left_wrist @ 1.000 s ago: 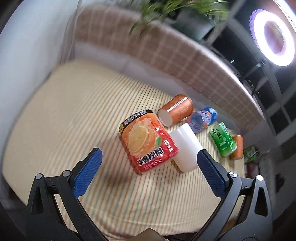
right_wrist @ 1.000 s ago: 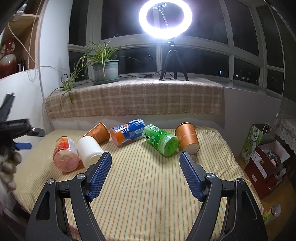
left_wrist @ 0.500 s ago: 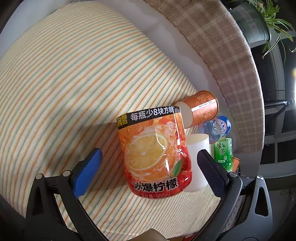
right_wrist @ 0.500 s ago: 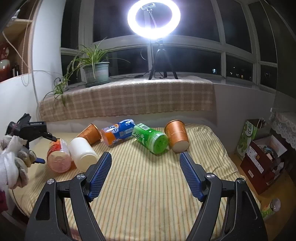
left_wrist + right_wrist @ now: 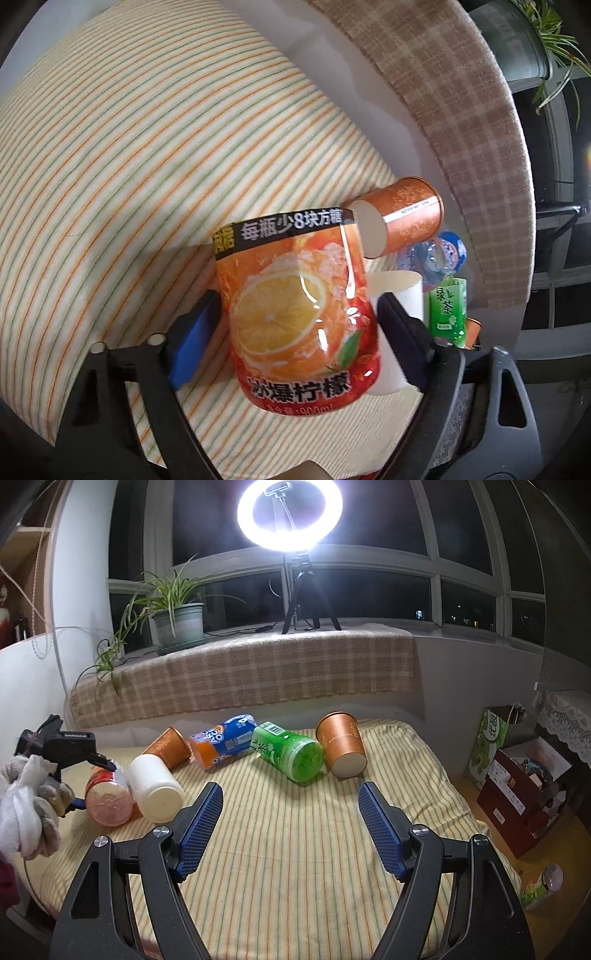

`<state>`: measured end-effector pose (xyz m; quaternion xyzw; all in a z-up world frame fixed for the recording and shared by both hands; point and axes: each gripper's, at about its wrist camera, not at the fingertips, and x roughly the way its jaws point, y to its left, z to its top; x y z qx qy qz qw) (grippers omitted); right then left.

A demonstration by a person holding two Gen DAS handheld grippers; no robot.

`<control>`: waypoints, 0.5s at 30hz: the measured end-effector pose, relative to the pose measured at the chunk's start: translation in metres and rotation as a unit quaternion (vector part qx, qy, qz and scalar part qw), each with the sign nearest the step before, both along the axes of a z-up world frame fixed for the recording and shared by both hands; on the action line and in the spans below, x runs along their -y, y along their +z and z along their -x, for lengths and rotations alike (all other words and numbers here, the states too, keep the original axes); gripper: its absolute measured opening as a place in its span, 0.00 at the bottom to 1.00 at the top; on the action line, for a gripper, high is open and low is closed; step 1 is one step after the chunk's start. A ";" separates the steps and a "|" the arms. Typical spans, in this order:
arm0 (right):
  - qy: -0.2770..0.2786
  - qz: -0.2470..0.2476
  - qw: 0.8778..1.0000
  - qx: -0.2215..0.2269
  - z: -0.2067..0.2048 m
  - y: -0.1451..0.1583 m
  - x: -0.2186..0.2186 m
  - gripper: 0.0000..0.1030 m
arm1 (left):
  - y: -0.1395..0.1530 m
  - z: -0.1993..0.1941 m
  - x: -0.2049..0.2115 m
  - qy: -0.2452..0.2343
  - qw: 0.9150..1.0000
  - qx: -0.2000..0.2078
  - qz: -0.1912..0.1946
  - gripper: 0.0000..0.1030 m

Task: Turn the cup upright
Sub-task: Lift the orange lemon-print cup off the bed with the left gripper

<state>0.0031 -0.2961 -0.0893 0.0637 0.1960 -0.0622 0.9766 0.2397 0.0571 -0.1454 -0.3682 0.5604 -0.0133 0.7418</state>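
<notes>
An orange lemon-tea cup [image 5: 295, 317] lies on its side on the striped bed. My left gripper [image 5: 295, 332] has closed onto its two sides, blue pads against the label. In the right wrist view the same cup [image 5: 109, 799] lies at the far left with the left gripper [image 5: 74, 749] over it, held by a gloved hand. A white cup [image 5: 157, 788] lies beside it, touching. My right gripper [image 5: 290, 829] is open and empty above the bed's middle.
Lying further along the bed are an orange paper cup [image 5: 168, 746], a blue-orange bottle [image 5: 221, 742], a green tea bottle [image 5: 290, 753] and another orange paper cup [image 5: 341, 744]. A plaid sill [image 5: 240, 675] with a plant and ring light stands behind. Boxes [image 5: 517, 771] sit on the floor at right.
My left gripper moved down onto the lemon-tea cup and its jaws closed from wide open to the cup's sides. The right gripper drifted slightly closer to the bed and stayed open.
</notes>
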 end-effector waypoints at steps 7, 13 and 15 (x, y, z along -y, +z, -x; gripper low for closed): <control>-0.005 0.002 1.000 0.002 0.003 0.000 0.002 0.74 | 0.004 0.000 0.002 -0.003 1.000 0.008 -0.007 0.83; -0.007 -0.002 1.000 0.003 0.005 0.000 0.004 0.74 | 0.014 0.006 0.001 -0.016 0.999 0.028 -0.030 0.82; -0.006 -0.001 1.000 0.002 0.005 0.000 0.004 0.73 | 0.015 0.010 0.000 -0.018 0.999 0.032 -0.032 0.82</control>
